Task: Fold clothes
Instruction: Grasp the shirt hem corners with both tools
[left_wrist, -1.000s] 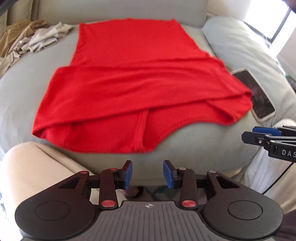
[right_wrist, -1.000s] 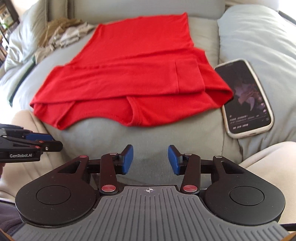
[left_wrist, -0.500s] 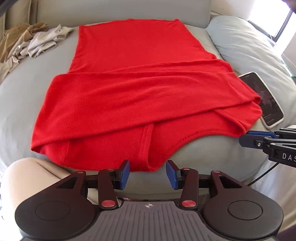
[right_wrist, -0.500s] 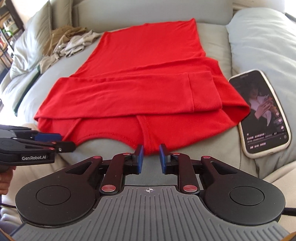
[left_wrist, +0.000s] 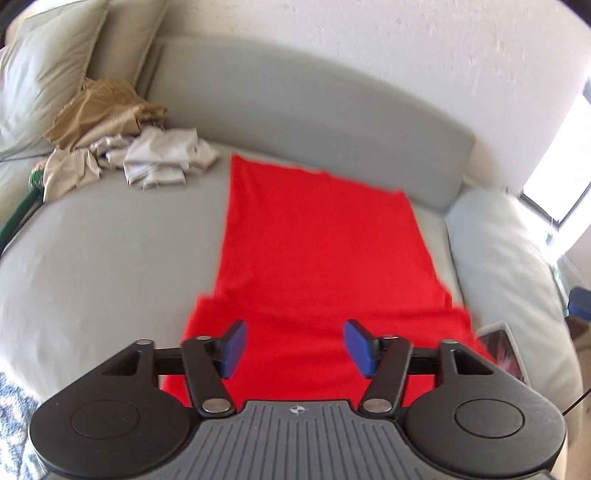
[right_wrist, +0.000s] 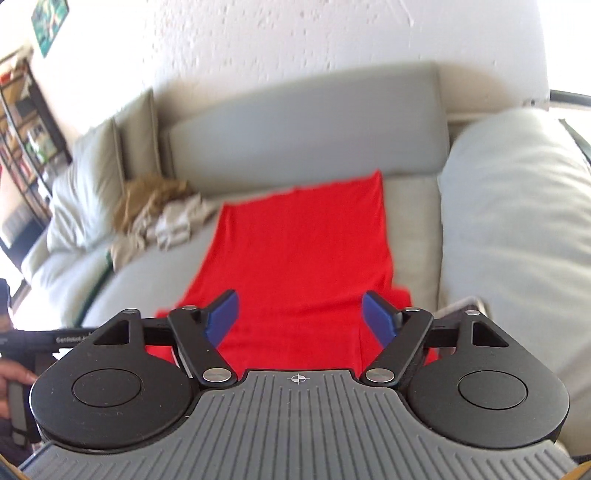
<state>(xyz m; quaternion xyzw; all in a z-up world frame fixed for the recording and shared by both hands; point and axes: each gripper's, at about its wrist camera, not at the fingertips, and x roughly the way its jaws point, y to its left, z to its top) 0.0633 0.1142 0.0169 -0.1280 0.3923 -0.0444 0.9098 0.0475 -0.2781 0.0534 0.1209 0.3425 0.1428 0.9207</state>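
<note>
Item: red garment (left_wrist: 317, 258), a knit top by the look of it, spread along the grey sofa seat (left_wrist: 110, 258) from the middle of both views down to the lower edge, its near part doubled over into a wider band.

We hold the left gripper (left_wrist: 297, 345) above that near band; its jaws are opening, with nothing between the blue pads (left_wrist: 232, 345). The right gripper (right_wrist: 301, 319) hangs likewise over the cloth, jaws opening wide and grasping nothing.

Handling, as we judge it: light, soft, limp cloth that sags and creases when lifted; not fragile, little slip against the pads. It will not keep a shape unless carried from two points at once.

Where to take hold: the two outer corners of the near folded band, one per gripper, pinching all layers together.

Also present: a heap of beige and white clothes (left_wrist: 122, 147) at upper left; a phone (left_wrist: 506, 350) at the garment's lower right, touching or just beside its edge.
</note>
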